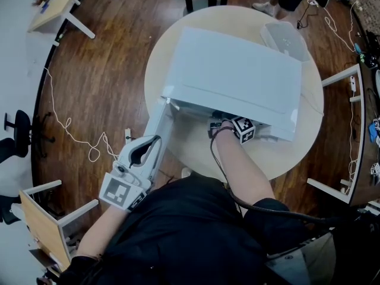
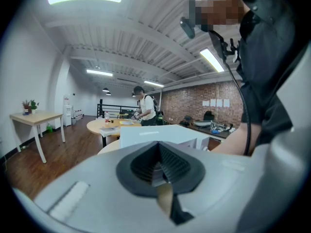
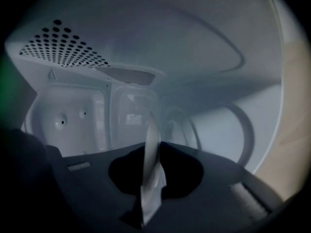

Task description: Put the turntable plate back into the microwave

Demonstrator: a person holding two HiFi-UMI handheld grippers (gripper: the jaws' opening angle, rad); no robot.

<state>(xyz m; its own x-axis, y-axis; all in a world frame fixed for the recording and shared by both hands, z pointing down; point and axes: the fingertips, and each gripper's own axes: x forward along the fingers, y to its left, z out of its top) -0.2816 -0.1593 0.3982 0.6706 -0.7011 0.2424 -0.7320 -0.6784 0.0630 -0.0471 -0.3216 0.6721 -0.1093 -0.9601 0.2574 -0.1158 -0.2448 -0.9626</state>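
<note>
left gripper (image 2: 158,171) jaws together, by open door (image 1: 159,123) | right gripper (image 3: 150,177) jaws clenched on turntable plate (image 3: 153,135) inside microwave (image 1: 237,70) | seating and release seemingly left

Cavity mouth: open at 6 o'clock of the boxy white microwave (image 1: 237,70); a bare forearm (image 1: 240,165) fills its middle.
Left flank: flat white microwave door (image 1: 157,126) juts toward 7 o'clock.
Inside: round clear glass turntable plate (image 3: 152,140) occupies mid-cavity; walls near on both sides.
Tabletop: round pale wooden table (image 1: 285,159) free at 5 o'clock; clear plastic tub (image 1: 285,39) at 1 o'clock.
</note>
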